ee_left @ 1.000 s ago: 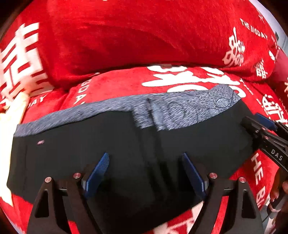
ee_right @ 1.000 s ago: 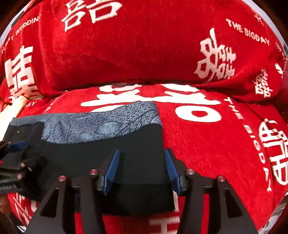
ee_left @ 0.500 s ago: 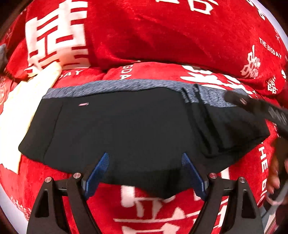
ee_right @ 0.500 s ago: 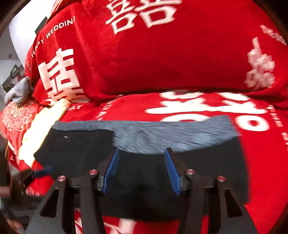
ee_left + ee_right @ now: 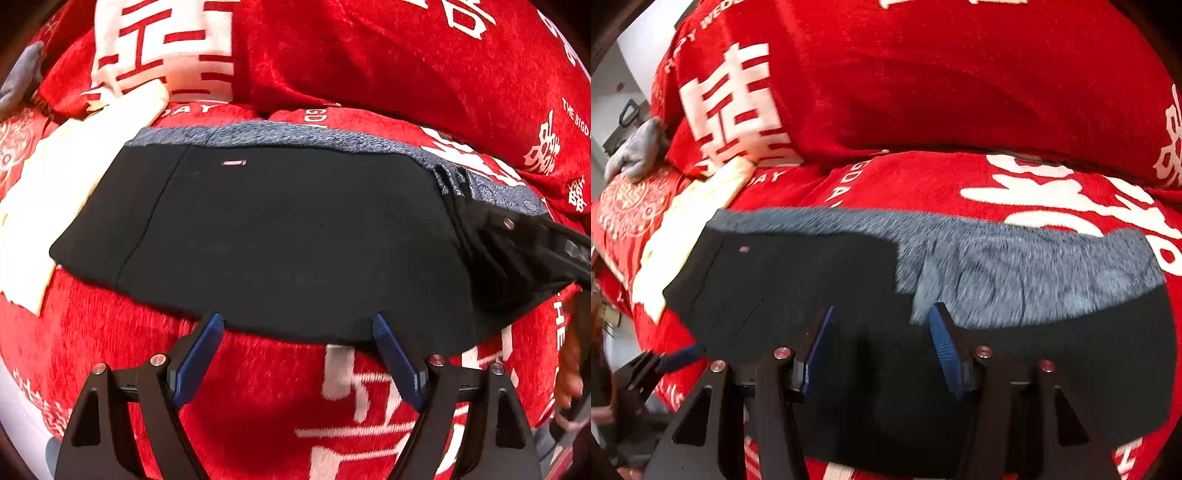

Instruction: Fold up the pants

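Black pants (image 5: 288,236) with a grey waistband (image 5: 295,134) lie spread on a red sofa seat (image 5: 258,406) printed with white characters. My left gripper (image 5: 295,319) is open, its blue pads just over the near edge of the pants with nothing between them. At the right of this view one of my right gripper's fingers (image 5: 524,229) reaches over the pants' right part, where the cloth is creased. In the right wrist view my right gripper (image 5: 882,310) hovers open over the pants (image 5: 798,280), beside a wide grey patch (image 5: 1034,273). The left gripper's tip (image 5: 676,360) shows low left.
A cream cloth (image 5: 74,158) lies under the pants' left end, also visible as a cream cloth (image 5: 687,221) from the right. A grey item (image 5: 639,151) sits at the sofa's far left. The red back cushion (image 5: 369,55) rises behind. A person's hand (image 5: 569,369) is at the right edge.
Both views have swept left along the pants. My left gripper has drawn back from over the black cloth to its near edge. My right gripper went from the right end toward the middle.
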Motion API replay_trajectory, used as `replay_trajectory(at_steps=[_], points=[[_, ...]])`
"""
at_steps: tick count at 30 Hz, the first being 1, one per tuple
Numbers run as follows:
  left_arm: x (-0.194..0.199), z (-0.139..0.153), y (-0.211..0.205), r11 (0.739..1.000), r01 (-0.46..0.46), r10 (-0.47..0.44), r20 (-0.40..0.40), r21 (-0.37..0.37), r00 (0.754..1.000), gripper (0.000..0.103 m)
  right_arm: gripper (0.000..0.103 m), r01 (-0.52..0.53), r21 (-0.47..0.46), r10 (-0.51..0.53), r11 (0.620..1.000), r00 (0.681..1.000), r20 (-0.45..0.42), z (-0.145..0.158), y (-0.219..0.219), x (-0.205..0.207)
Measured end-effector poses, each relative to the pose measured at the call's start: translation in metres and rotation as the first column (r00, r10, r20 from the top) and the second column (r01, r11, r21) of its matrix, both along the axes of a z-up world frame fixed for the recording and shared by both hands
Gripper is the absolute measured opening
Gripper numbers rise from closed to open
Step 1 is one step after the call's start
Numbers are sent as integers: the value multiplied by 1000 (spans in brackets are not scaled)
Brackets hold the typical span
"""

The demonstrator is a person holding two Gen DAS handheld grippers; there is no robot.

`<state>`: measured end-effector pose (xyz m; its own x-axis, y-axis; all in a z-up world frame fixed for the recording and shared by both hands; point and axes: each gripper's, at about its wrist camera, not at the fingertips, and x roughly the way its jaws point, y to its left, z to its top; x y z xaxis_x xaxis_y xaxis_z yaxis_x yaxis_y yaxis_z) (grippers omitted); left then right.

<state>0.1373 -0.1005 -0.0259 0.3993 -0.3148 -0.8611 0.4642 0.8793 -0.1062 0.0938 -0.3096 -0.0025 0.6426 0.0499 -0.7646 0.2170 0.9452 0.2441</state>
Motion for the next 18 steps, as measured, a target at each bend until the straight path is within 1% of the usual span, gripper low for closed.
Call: replay_trajectory(at_steps=[1,4,8,10,13,16,18], points=[[-2,1,4,1000,-6,6,6,6,1000,84,58,0,8,0,1000,1000,2,2,4,-6],[-8,3,16,1000,-17,17,25,20,1000,84,58,-1,-11,1,1000,1000,19,9,20,-25],[-16,1,39,999,-47,46,14,14,999,84,61,-14,10,14,1000,1000,25,15,37,-45],[-21,0,49,998,-58,58,9,12,998,84,66,-19,30,18,999,1000,18,15,46,-54],[-30,-3,65,997,-74,74,1,10,997,84,70,-22,58,22,998,1000,8,13,56,-68],[-38,-8,77,996,-85,85,-12,5,996,84,76,-9,90,10,996,1000,-15,5,66,-85],[-44,-13,85,996,-93,93,-25,2,995,84,78,7,110,-3,994,999,-38,-3,71,-96]])
